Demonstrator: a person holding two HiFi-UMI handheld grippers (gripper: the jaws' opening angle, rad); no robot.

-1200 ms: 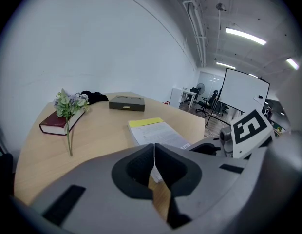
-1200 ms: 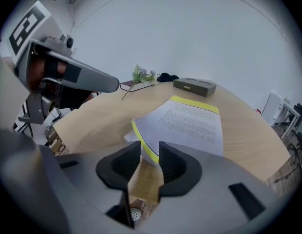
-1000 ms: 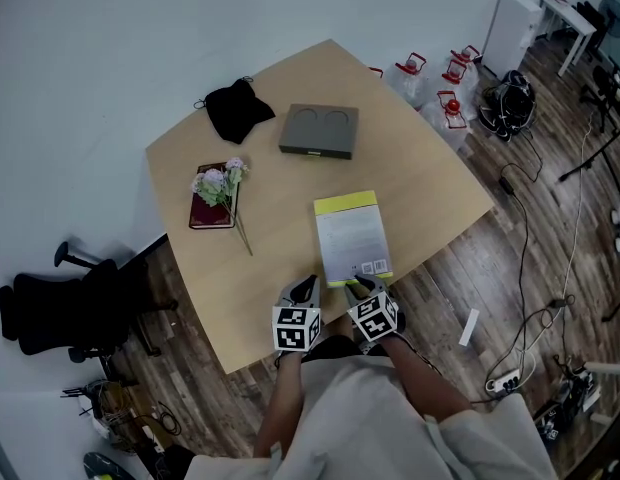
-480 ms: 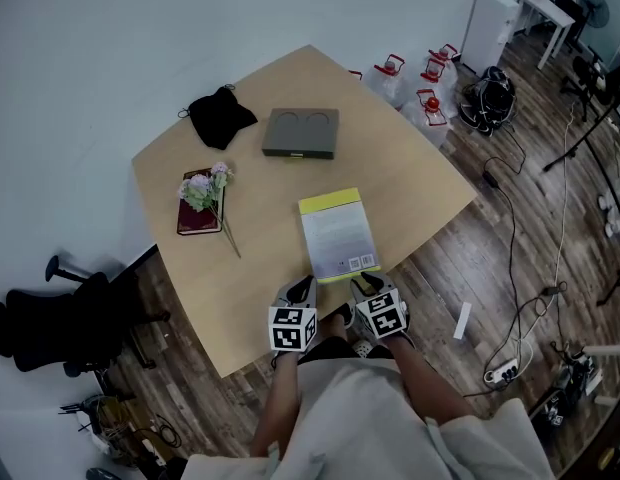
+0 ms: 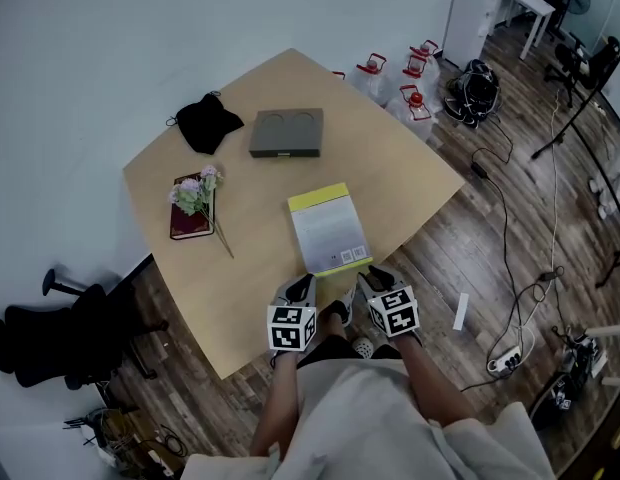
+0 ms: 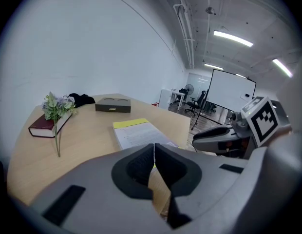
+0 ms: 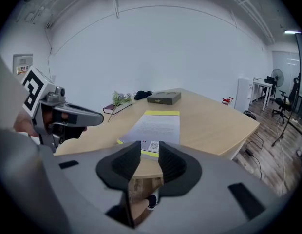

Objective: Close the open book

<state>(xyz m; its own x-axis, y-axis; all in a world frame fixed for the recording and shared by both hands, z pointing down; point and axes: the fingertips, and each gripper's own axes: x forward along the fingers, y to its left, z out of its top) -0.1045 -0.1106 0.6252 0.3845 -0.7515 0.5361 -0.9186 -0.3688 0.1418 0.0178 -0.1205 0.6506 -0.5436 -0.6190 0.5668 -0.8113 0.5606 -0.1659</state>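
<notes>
The book (image 5: 330,230) lies flat and closed on the wooden table (image 5: 390,173), its white cover with a yellow strip facing up. It also shows ahead in the left gripper view as the book (image 6: 139,133) and in the right gripper view as the book (image 7: 156,123). My left gripper (image 5: 303,286) hovers at the table's near edge, left of the book's near end, shut with nothing in it; its pads (image 6: 141,162) touch. My right gripper (image 5: 370,276) is just off the book's near right corner, over the table's edge, open and empty.
A dark red book (image 5: 188,223) with a flower sprig (image 5: 202,190) lies at the left. A grey box (image 5: 287,132) and a black cloth (image 5: 205,123) sit at the far side. Red-and-white jugs (image 5: 390,73), cables and an office chair (image 5: 50,328) stand on the floor.
Both grippers have drawn back from the book's near end toward the person. The right one has risen and rolled, and now sits beyond the table's edge. The book has not moved.
</notes>
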